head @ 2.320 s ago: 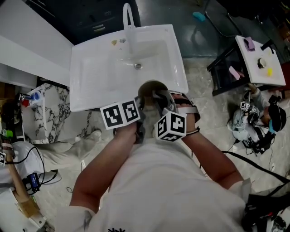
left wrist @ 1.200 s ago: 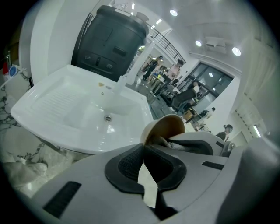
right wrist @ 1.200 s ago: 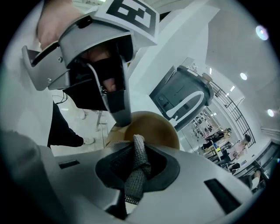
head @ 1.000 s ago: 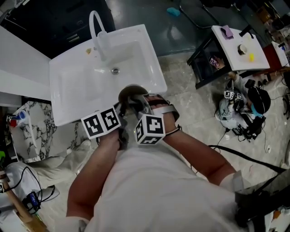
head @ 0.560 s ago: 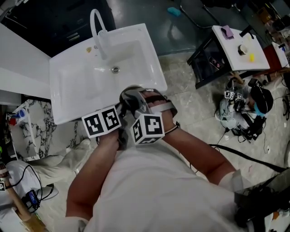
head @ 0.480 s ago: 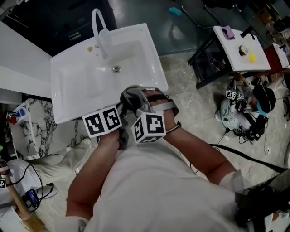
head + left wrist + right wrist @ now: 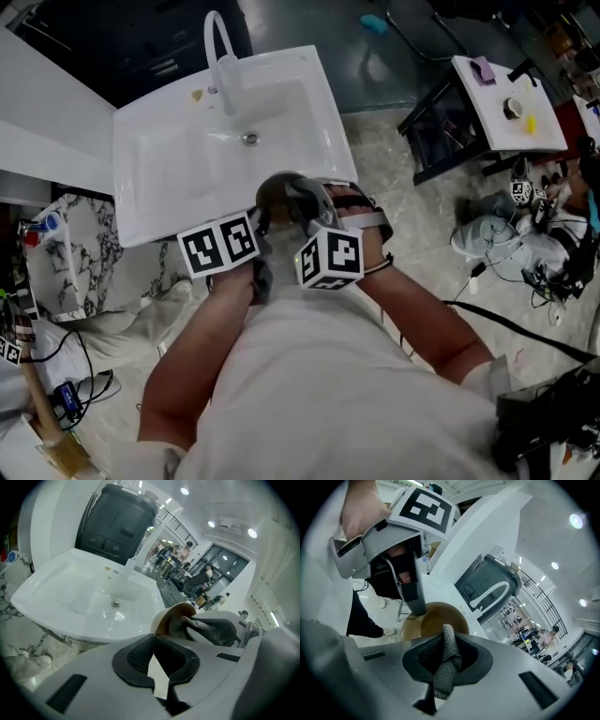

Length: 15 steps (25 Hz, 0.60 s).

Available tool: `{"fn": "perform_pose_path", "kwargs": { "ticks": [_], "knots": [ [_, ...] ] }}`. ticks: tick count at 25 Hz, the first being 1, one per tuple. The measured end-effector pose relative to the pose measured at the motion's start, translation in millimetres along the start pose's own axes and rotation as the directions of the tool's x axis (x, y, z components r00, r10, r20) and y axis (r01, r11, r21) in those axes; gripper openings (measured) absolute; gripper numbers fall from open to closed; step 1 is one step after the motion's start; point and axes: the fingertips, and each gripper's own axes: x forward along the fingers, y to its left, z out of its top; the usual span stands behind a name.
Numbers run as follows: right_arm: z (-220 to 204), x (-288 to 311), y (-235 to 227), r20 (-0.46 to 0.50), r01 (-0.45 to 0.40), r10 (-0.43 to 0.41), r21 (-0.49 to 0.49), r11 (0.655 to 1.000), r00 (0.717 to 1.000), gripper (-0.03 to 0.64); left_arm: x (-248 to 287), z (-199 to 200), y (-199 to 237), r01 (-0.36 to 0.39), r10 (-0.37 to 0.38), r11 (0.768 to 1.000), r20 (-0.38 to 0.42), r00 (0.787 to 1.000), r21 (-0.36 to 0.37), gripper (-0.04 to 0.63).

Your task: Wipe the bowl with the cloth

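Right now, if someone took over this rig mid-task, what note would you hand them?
Left gripper: jaws shut on the rim of the bowl, holding it tilted by the front edge of the sink.
Right gripper: jaws shut on the grey cloth, whose end is at the bowl's mouth.
Done: bowl and cloth are both picked up and brought together.
Left: wipe round the inside. How much is already wiped cannot be told.

Head view steeply down over sink (image 7: 169, 169); both gripper views close, sharing bowl (image 7: 158, 619).
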Motion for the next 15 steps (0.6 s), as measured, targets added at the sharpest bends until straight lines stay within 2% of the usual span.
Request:
{"fn": "perform_pose_path", "kwargs": {
  "ticks": [8,15],
  "knots": [
    [-10.3,0.4,22.2,-0.010,-0.069,0.070,0.038,0.997,0.998,0.035,-0.3,7.3,0.9,-0.003,0.003,1.000,0.022,1.000,-0.010,0.017],
    [9.0,2.2,33.9,0.053,-0.137,0.134,0.056,0.989,0.990,0.035,-0.6,7.0,-4.6,0.009,-0.009,1.000,0.021,1.000,-0.012,0.017]
  ]
}}
